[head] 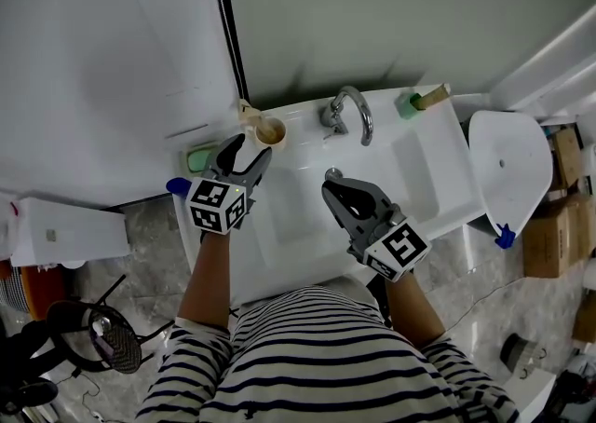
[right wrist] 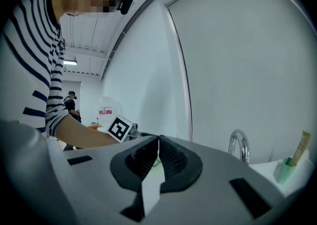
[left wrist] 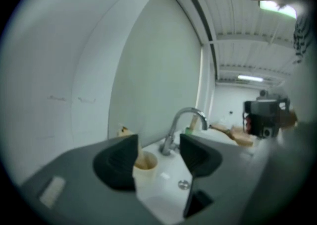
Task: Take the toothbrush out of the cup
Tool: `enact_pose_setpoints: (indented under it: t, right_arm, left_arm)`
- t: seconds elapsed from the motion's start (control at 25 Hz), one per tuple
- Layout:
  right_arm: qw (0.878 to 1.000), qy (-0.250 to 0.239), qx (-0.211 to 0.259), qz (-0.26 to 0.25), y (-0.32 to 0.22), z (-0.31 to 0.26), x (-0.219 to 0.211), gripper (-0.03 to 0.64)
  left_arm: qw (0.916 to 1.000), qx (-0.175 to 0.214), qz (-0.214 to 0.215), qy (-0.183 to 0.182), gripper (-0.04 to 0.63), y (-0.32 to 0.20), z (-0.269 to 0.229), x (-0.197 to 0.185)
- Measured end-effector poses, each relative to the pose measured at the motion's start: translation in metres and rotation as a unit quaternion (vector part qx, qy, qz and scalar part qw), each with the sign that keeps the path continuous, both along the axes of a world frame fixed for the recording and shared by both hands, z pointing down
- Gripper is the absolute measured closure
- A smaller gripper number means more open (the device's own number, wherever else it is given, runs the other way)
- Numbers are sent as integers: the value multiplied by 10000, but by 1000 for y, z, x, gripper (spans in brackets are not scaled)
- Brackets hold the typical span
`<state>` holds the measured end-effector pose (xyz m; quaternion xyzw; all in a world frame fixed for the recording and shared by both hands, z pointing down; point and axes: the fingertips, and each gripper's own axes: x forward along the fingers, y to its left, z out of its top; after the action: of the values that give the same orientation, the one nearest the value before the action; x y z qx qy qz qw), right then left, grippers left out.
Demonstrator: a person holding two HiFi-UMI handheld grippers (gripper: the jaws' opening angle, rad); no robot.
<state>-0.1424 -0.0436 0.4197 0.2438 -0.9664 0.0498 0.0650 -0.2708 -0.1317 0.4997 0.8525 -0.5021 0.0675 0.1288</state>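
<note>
Centring the spread left tongs (head: 251, 147) on the toothbrush (head: 246, 113) above the cup (head: 271, 133) should secure it; the right tongs (head: 331, 190) are pressed together.

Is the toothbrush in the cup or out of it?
In. The toothbrush stands in the cup, its top leaning past the rim.

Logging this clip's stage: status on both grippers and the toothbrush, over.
Left gripper open, aimed at the cup. Right gripper shut, empty, over the sink. Toothbrush in cup, not gripped. Faucet stands apart, nothing blocking.
</note>
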Motion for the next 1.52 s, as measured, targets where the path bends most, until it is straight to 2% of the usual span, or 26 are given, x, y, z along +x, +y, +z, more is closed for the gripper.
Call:
enact_pose_setpoints:
  t: [0.4,0.72,0.96,1.24,1.52]
  right_arm:
    - [10000,9,8,-63,2,-1,4,609]
    - [10000,30,34,-67,1,-6,7,609]
    - [9999,50,1,-99,-4,-5,6,609]
    - [10000,47,-20,-72,-11,-4,7,609]
    - [10000,21,-3,-37,-19,-5,8,609]
  left_arm:
    - [9991,-221,-320,-193,282,-32,19,-8]
    - [9964,-548,-641,-85,264,-54,37,-22]
    - [9944,-769,-713,-146,255,-70,53,-24]
    - [9945,-751,-715,-134,255,-86,58,-23]
    - [9939,-805,-665,-345,256,-101,62,-23]
